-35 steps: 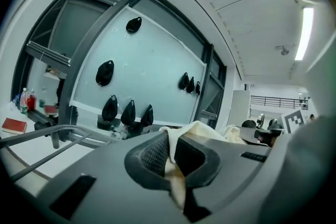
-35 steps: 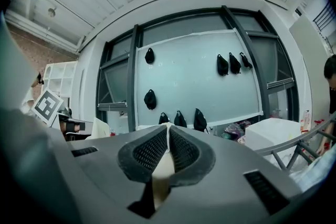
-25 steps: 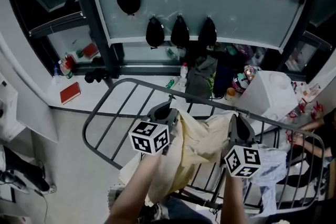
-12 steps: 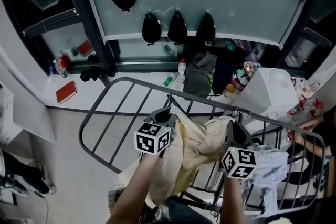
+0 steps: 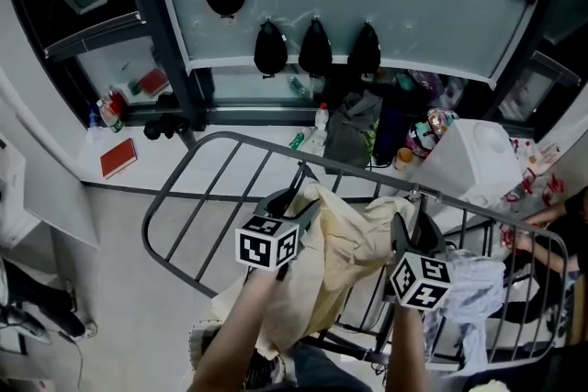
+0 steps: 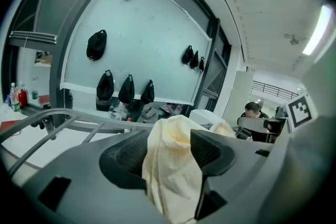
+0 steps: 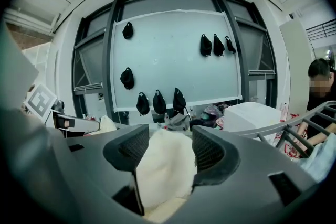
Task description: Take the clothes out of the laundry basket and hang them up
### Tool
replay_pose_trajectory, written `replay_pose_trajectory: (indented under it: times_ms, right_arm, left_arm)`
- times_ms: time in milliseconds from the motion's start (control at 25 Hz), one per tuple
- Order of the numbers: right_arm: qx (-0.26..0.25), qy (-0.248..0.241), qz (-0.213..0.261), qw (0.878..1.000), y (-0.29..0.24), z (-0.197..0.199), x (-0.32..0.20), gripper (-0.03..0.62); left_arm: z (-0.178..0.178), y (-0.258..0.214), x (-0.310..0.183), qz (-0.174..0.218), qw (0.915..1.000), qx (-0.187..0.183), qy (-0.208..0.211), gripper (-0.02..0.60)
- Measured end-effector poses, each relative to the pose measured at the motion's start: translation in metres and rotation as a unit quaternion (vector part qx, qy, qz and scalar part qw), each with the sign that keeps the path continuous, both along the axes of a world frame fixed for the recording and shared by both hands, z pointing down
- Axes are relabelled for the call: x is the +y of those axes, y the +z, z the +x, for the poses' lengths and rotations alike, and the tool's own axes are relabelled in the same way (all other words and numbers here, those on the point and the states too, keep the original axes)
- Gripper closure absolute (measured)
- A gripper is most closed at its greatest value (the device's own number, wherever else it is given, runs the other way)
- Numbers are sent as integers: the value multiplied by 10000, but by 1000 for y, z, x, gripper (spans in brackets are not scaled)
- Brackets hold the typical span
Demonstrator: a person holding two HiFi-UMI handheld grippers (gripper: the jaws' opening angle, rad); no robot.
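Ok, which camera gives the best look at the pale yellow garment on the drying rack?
The head view: the pale yellow garment shows nearly whole, draped over the drying rack. Each gripper view shows only a bunch of it between the opening jaws of the left gripper and right gripper.

In the lower middle of the frame the right gripper [image 7: 167,140] has its jaws opening, with a bunched cream cloth [image 7: 161,178] filling the gap between them and spilling down below. Behind, across the upper middle, a pale wall panel [image 7: 173,50] carries several dark bags [image 7: 126,78] on hooks. A white box [image 7: 252,115] sits at right, beside a grey rack rail [image 7: 286,126]. A person [image 7: 321,94] shows at the right edge.
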State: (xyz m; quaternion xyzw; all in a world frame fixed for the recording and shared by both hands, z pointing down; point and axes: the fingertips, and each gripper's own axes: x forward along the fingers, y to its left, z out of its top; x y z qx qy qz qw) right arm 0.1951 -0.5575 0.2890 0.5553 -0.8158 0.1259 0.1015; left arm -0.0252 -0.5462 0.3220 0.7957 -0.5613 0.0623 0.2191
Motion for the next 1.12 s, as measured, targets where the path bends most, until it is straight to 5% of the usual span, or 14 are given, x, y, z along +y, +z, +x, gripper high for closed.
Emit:
replay_pose_trajectory:
  times_ms: [680,1120]
  right_arm:
    - [-500,-603,847,9933,-63,-22,85,380]
    - [-709,-1466,1546,9745,-91,-52,188,568]
  left_arm:
    - [-11,-84,89,1175,9927,-40,-255,335]
    - [-16,-125,200,2011,9766,-473,-596,537]
